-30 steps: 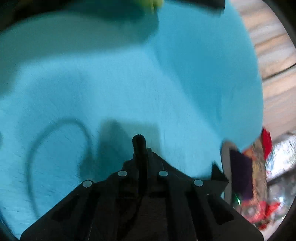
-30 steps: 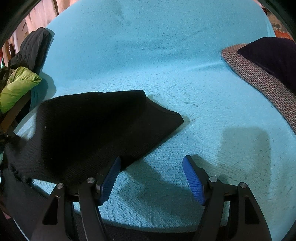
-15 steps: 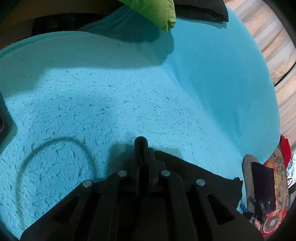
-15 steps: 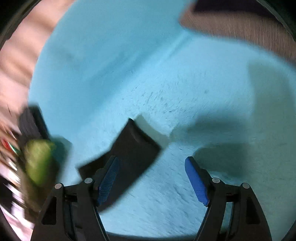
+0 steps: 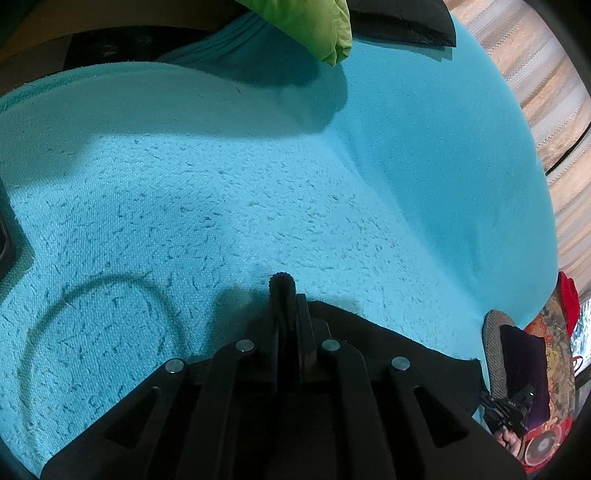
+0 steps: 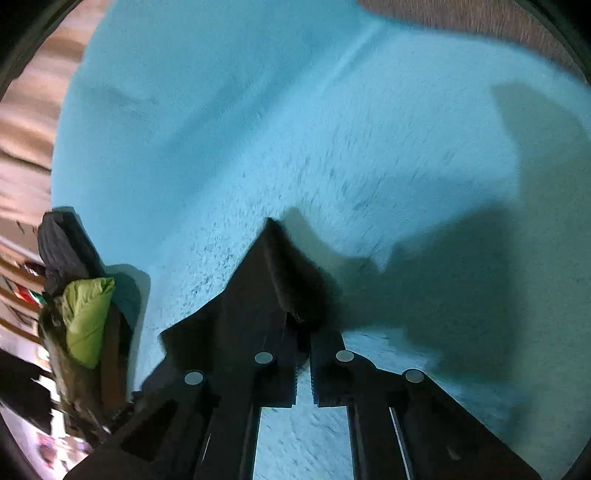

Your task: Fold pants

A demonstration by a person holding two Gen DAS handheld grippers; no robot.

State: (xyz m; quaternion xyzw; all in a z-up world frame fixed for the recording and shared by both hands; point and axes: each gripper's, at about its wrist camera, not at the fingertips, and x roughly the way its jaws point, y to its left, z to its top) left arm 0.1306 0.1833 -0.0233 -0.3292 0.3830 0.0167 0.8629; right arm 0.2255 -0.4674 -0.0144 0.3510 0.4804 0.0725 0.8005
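Pants [image 6: 255, 295], black and knitted, are lying on the turquoise bed cover [image 5: 258, 206], and I am gripping them at two places. My right tongs [image 6: 301, 317] have just been snapping closed, and a pointed corner of the black cloth is now pinched between them, sticking up past the tips while the rest is draping away to the left. This view is smeared, so I cannot make out the fabric's edge cleanly. My left tongs [image 5: 286, 302] are closed tight on another fold of the same cloth, a thin dark ridge of it poking out beyond the tips; the remaining fabric is spreading below and to the right of them across the cover. A faint circular mark [image 5: 99, 332] is showing on the terry surface to the left. Far off, a lime-green jacket [image 5: 314, 26] is resting at the cover's edge beside something dark.
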